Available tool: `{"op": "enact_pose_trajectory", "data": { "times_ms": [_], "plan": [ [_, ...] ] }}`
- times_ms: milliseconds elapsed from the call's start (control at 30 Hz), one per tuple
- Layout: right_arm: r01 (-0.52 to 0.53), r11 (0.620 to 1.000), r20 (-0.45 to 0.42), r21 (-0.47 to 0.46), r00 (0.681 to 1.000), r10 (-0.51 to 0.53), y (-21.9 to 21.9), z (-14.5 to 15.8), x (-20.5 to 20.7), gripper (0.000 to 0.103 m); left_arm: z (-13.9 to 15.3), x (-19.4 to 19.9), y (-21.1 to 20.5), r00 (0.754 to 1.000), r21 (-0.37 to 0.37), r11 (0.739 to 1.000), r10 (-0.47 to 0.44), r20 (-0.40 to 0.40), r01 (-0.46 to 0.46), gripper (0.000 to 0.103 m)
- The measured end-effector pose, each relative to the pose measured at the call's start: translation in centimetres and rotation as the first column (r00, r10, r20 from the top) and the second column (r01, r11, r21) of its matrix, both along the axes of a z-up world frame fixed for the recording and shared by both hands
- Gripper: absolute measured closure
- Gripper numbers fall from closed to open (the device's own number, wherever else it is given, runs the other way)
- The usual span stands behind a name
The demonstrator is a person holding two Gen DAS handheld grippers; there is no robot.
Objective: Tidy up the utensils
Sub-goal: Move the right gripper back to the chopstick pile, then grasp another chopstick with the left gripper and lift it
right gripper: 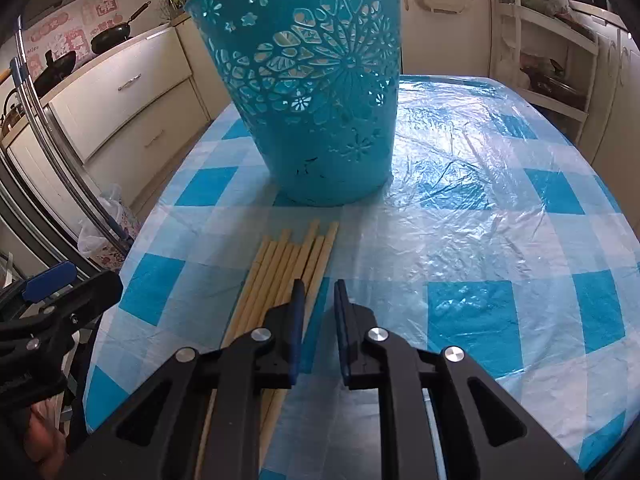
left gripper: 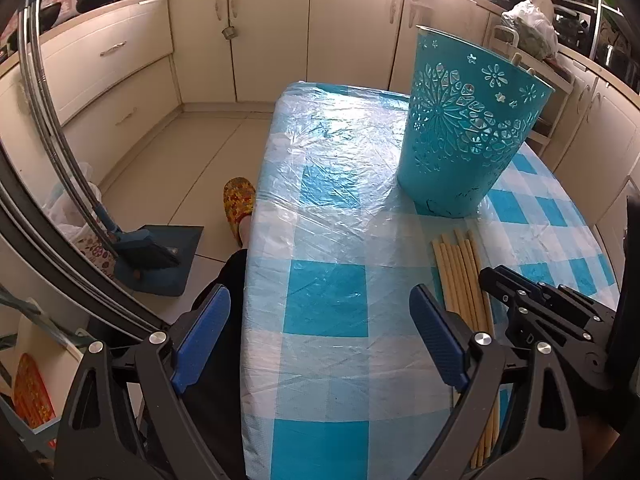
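Observation:
Several pale wooden chopsticks (right gripper: 288, 264) lie side by side on the checked tablecloth, just in front of a teal cut-out basket (right gripper: 312, 92). My right gripper (right gripper: 320, 296) is low over their near half with its jaws narrowed to a small gap. One chopstick runs into that gap by the left pad, and cloth shows beside it. In the left wrist view the chopsticks (left gripper: 460, 276) lie right of my left gripper (left gripper: 320, 320), which stands wide open and holds nothing, over the table's left side. A few stick ends (left gripper: 518, 58) poke above the basket (left gripper: 472, 128) rim.
The table (left gripper: 320, 184) is wrapped in crinkled clear plastic over blue and white checks. A person's leg and patterned slipper (left gripper: 239, 200) are at its left edge. Cream cabinets (left gripper: 272, 36) ring the room, and a dustpan (left gripper: 160, 256) lies on the floor.

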State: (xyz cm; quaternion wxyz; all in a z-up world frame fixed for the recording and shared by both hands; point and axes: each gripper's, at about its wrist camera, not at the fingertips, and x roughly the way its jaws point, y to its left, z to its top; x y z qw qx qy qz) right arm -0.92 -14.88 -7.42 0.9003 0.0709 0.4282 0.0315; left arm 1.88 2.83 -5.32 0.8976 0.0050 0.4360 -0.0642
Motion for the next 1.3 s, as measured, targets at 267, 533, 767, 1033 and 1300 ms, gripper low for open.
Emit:
{"op": "enact_pose_trajectory", "data": {
  "times_ms": [267, 533, 767, 1033, 1300],
  "plan": [
    [-0.048, 0.997, -0.007, -0.067, 0.999, 0.047, -0.4, -0.1, -0.1, 0.095, -0.7, 0.7, -2.1, 0.996, -0.037, 0.997, -0.069, -0.057, 0.067, 0.016],
    [-0.03, 0.996, -0.03, -0.081, 0.999, 0.028, -2.9, 0.1, -0.7, 0.095, -2.6, 2.4, -5.5, 0.988, -0.008, 0.994, -0.112, -0.109, 0.112, 0.016],
    [-0.035, 0.998, -0.023, -0.055, 0.999, 0.034, -3.0, 0.0, -0.7, 0.095, -3.5, 2.8, -5.9, 0.988, 0.051, 0.993, -0.095, -0.122, 0.102, 0.016],
    [-0.029, 0.999, -0.022, -0.04, 0.999, 0.029, -3.6, 0.0, -0.3, 0.095, -3.9, 3.4, -6.2, 0.986, 0.087, 0.99, -0.104, -0.13, 0.116, 0.02],
    [-0.041, 0.999, -0.026, -0.029, 0.999, 0.04, -3.8, 0.0, 0.7, 0.095, -3.1, 3.9, -8.2, 0.967, 0.061, 0.973, -0.21, -0.144, 0.221, 0.086]
  ]
}}
